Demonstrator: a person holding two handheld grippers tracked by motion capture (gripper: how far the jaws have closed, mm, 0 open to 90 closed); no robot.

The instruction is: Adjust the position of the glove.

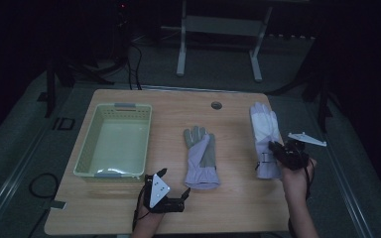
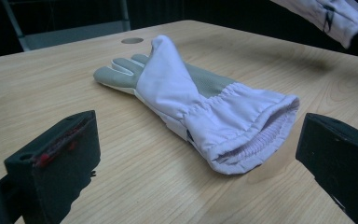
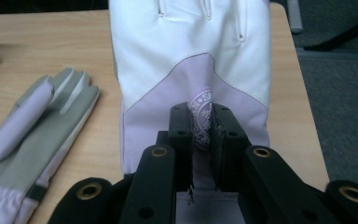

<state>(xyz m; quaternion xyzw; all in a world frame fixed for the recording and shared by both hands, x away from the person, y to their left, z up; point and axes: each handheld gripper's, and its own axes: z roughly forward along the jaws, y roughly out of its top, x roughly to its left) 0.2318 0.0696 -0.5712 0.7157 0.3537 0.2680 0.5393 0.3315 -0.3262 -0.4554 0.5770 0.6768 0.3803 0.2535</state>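
- White glove [image 3: 191,60] pinched at its back, near the cuff, between the narrow jaws of the right gripper [image 3: 200,133]; cloth bunched in the slot, round printed seal right at the pinch.
- Seal has ring lettering, too small and creased to read; no other readable writing on it.
- The glove's fingers point away from the jaws; in the high view it sits at the right side of the table [image 1: 129,213], the right gripper [image 1: 278,148] at its cuff end.
- In the left gripper view its cuff shows in the top right corner, above the tabletop, with a shadow below.
- Left gripper [image 2: 196,163]: jaws wide, nothing pressed; rests low at the table's near edge.
- Second glove [image 2: 200,100] lies flat mid-table, grey palm up, one flap folded over; open cuff faces the left jaws, between them in line but apart from both.
- Basket [image 1: 87,148], pale green, at the left side of the table, well apart from both gloves.
- Small round hole [image 1: 216,105] at the table's far edge.
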